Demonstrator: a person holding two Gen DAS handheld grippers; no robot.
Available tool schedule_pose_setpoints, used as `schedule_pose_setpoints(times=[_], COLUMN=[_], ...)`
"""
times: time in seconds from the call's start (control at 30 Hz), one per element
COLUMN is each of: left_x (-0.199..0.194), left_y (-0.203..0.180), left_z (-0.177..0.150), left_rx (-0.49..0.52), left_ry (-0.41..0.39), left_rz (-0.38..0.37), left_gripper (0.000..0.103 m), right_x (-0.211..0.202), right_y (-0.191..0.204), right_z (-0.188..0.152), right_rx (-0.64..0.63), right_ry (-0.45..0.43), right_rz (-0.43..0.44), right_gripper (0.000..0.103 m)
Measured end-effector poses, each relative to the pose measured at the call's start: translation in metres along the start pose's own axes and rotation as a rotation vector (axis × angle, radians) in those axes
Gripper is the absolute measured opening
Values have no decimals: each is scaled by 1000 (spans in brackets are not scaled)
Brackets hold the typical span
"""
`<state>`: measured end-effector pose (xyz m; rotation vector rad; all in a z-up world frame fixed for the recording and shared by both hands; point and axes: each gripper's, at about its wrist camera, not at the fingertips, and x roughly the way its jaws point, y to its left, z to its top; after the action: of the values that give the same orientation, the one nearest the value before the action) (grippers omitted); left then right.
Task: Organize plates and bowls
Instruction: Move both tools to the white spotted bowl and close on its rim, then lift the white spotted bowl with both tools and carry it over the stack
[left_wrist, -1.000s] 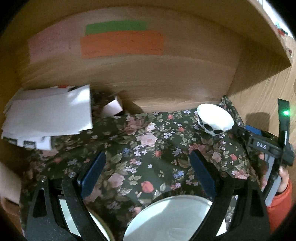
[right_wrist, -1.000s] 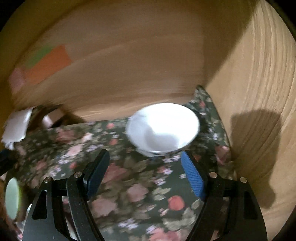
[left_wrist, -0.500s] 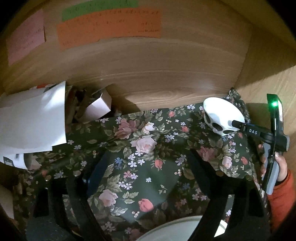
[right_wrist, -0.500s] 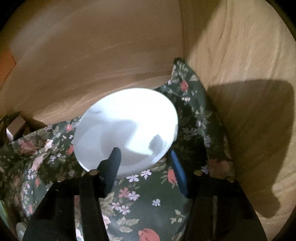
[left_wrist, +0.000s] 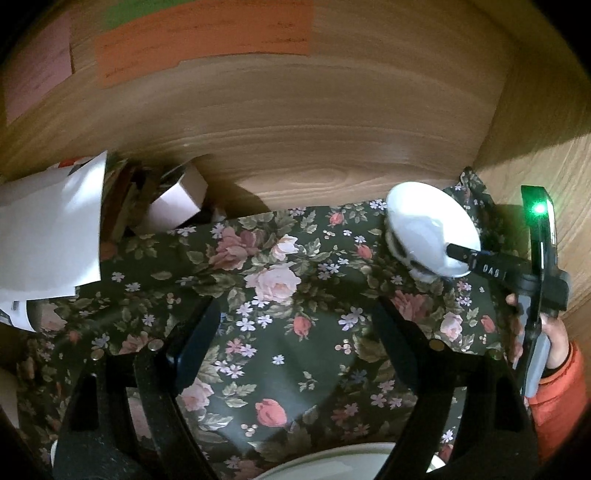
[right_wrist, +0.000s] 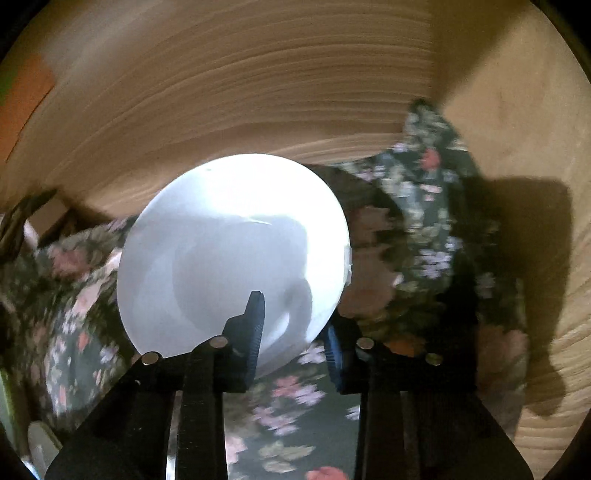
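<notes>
Right gripper (right_wrist: 295, 332): jaws closing on the near rim of the white bowl (right_wrist: 232, 251), one finger inside, one outside.
Left gripper (left_wrist: 291, 343): jaws wide apart, nothing between them, over the floral cloth (left_wrist: 295, 295); a white plate (left_wrist: 332, 461) rim just below.
Change: a second ago the right jaws stood wide, short of the bowl.
Bowl: far right corner of the cloth.
Room: wooden back wall (left_wrist: 314, 122) with an orange note (left_wrist: 203, 37).
</notes>
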<state>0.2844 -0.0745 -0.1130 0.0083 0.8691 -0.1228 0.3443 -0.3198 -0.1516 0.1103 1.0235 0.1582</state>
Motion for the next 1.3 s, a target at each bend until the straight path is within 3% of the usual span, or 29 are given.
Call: schedule_pose_setpoints(times=[0.33, 0.43, 0.7, 0.9, 0.97, 1.13, 1.3], left_x=[28, 41, 63, 68, 69, 72, 70], left_y=[-7, -5, 2, -3, -6, -16, -17], left_z=[0, -3, -10, -12, -12, -12, -12], left_rx=[-23, -27, -74, -62, -47, -5, -9], left_ry=[61, 109, 217, 231, 230, 234, 235], left_rz=[63, 82, 58, 36, 26, 13, 24], left_gripper=[84, 71, 48, 35, 27, 15, 14], right_x=[-14, -16, -23, -13, -12, -13, -16], right_y=[61, 69, 75, 77, 77, 79, 79], right_z=[-28, -33, -42, -37, -37, -39, -38], right_rx=[-221, -263, -249, -216, -224, -230, -214], right_ry=[57, 70, 84, 76, 78, 65, 69], right_rz=[105, 126, 168, 183, 193, 185, 197], right_gripper=[21, 21, 24, 24, 24, 22, 21])
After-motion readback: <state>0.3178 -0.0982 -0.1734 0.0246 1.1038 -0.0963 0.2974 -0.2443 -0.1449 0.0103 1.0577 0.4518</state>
